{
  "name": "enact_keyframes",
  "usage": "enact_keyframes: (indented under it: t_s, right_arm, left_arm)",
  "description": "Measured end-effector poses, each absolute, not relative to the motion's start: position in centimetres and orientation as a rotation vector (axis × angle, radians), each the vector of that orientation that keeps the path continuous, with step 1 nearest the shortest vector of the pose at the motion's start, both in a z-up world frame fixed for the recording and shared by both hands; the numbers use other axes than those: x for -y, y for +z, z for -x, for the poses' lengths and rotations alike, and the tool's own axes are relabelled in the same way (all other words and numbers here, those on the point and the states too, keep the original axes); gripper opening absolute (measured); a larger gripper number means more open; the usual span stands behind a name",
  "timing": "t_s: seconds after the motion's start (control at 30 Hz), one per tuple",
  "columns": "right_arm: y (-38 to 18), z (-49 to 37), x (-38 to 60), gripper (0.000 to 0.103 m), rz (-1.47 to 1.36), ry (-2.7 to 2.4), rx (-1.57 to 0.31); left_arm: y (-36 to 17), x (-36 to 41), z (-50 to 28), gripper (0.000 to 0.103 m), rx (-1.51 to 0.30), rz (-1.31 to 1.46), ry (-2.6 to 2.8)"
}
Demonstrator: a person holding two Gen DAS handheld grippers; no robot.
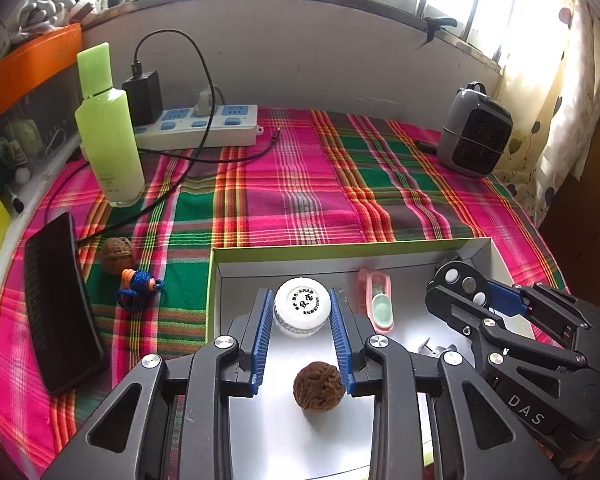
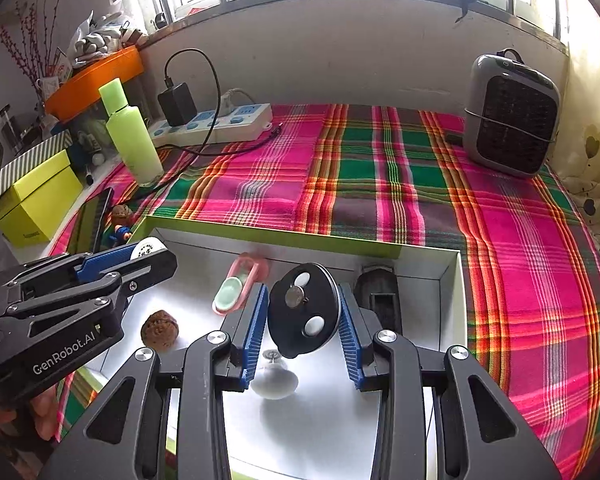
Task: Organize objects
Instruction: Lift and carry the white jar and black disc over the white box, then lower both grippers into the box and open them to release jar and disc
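A shallow white box with a green rim (image 1: 340, 249) (image 2: 260, 234) lies on the plaid cloth. My left gripper (image 1: 302, 309) is shut on a small white-capped jar (image 1: 302, 307) inside the box; the jar also shows in the right wrist view (image 2: 148, 248). My right gripper (image 2: 303, 312) (image 1: 460, 280) is shut on a black disc with round buttons (image 2: 304, 310) (image 1: 462, 282) over the box. A brown walnut (image 1: 319, 386) (image 2: 159, 329) and a pink and mint clip (image 1: 376, 300) (image 2: 236, 290) lie in the box. A white suction cup (image 2: 274, 380) lies under the disc.
Left of the box lie a second walnut (image 1: 117, 255), a blue cord charm (image 1: 138, 284) and a black phone (image 1: 62, 304). A green bottle (image 1: 108, 128), a power strip (image 1: 204, 124) with cables, and a grey fan heater (image 1: 474, 130) stand at the back. A dark object (image 2: 380, 292) sits in the box corner.
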State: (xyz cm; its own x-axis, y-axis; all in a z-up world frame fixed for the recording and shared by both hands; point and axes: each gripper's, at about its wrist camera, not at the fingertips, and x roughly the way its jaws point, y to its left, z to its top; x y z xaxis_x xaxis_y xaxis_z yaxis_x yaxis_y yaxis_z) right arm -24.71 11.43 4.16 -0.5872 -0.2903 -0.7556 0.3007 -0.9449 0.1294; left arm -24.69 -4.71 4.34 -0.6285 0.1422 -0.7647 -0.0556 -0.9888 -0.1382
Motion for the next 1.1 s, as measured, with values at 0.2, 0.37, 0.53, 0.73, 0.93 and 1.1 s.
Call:
enact_keyframes:
  t_s: [0.2, 0.37, 0.53, 0.73, 0.93, 1.1]
  right_arm:
    - [3.7, 25.7, -11.1, 0.036, -1.22, -2.522, -0.024]
    - [3.2, 26.1, -10.7, 0.036, -1.235, -2.511, -0.038]
    - [2.9, 26.4, -10.6, 0.036, -1.246, -2.508, -0.04]
    - [2.9, 26.6, -10.6, 0.036, -1.252, -2.504, -0.034]
    - [2.7, 26.7, -10.5, 0.036, -1.269, -2.501, -0.048]
    - [2.7, 26.8, -10.2, 0.036, -1.281, -2.501, -0.075]
  left_arm:
    - [3.6, 4.7, 25.9, 0.027, 0.167, 1.324, 2.723]
    - [2.8, 4.8, 26.7, 0.027, 0.149, 1.356, 2.72]
    - [2.3, 4.7, 26.9, 0.027, 0.133, 1.369, 2.715]
    - [2.2, 4.6, 26.9, 0.027, 0.115, 1.367, 2.718]
    - [2.2, 4.2, 27.0, 0.027, 0.097, 1.373, 2.723]
    - [2.1, 4.1, 27.0, 0.027, 0.085, 1.381, 2.726]
